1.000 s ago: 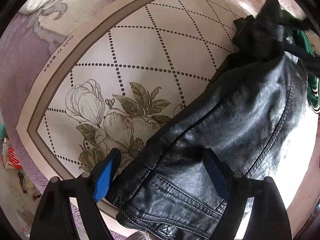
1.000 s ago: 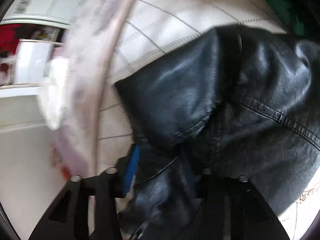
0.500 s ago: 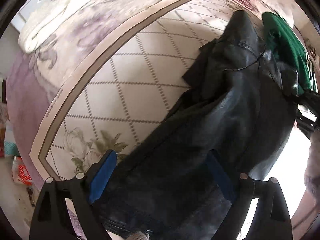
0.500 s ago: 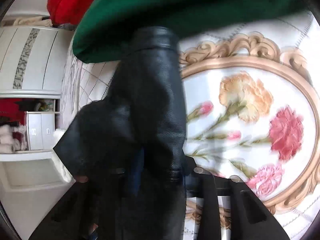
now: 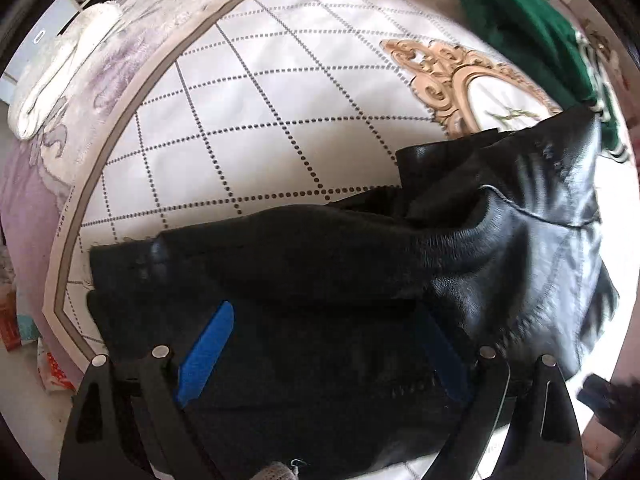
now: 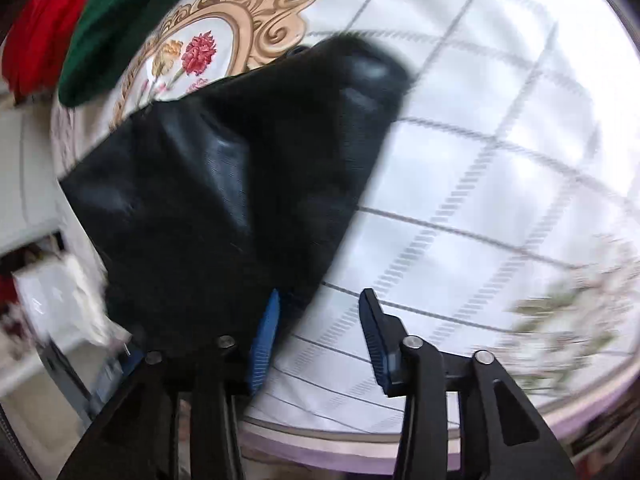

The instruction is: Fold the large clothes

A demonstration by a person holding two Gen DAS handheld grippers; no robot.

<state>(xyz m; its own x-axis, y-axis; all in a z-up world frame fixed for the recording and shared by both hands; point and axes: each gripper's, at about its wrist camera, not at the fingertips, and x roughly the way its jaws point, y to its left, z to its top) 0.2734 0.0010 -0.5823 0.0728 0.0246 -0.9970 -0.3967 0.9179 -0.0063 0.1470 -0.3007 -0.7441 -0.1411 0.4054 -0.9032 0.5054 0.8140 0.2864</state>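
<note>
Jacket: I see the black leather jacket (image 5: 460, 264) lying bunched on the bedspread (image 5: 280, 92), folded over itself, one sleeve running across my left view towards the bed's edge.
Left gripper: my left gripper (image 5: 324, 344) points straight down over the jacket with its jaws wide apart. The blue pads (image 5: 208, 352) straddle dark leather without pressing on it, so I am gripping nothing here.
Right gripper: my right gripper (image 6: 316, 340) has its jaws opening. The gap between them shows only bedspread; the jacket's edge (image 6: 224, 184) lies just outside the left pad, and I cannot tell whether it touches that pad. This view is blurred.
Bedspread: white with a dotted diamond grid, a gold scrolled frame (image 5: 448, 76) with flowers inside it, and a lilac floral border (image 5: 36, 200).
Other clothes: a green garment (image 5: 528, 44) lies beyond the jacket, near its far end; in my right view a red garment (image 6: 44, 36) sits just beside the green one.
Bed edge: a folded white cloth (image 5: 56, 76) rests on the border at the far left.
</note>
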